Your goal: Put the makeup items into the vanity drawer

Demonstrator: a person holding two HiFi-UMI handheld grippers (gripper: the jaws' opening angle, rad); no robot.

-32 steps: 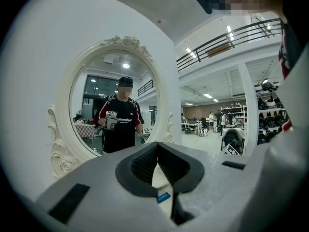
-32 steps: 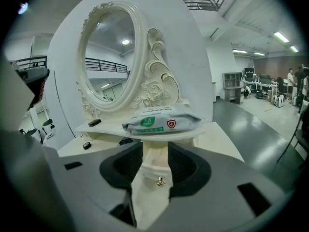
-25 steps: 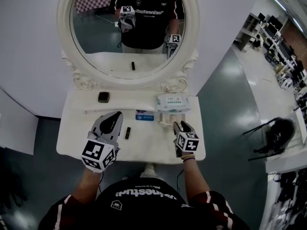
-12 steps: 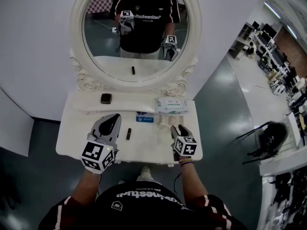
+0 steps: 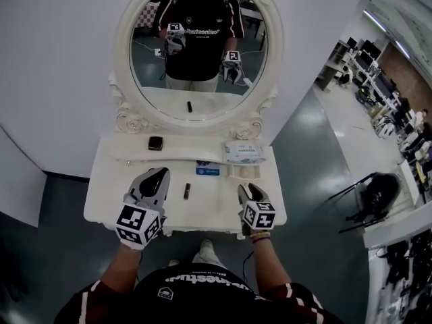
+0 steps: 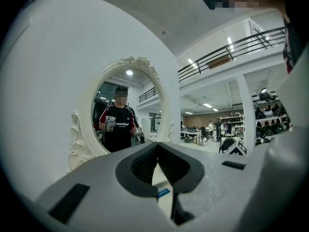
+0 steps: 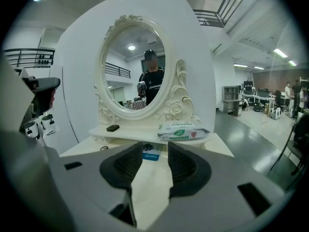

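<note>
A white vanity tabletop [image 5: 108, 204] stands against a pale wall under an ornate oval mirror [image 5: 121, 79], with a small dark tube [image 5: 187, 191] lying near its middle, a blue box [image 5: 207, 170] just behind it, and a dark compact [image 5: 156, 142] and a wipes pack [image 5: 241, 152] on the raised ledge [image 5: 128, 155] below the mirror. The left claw [image 5: 158, 174] hangs over the tabletop just left of the tube, tips pressed together on nothing. The right claw [image 5: 243, 189] is over the right front part, jaws parted and empty.
</note>
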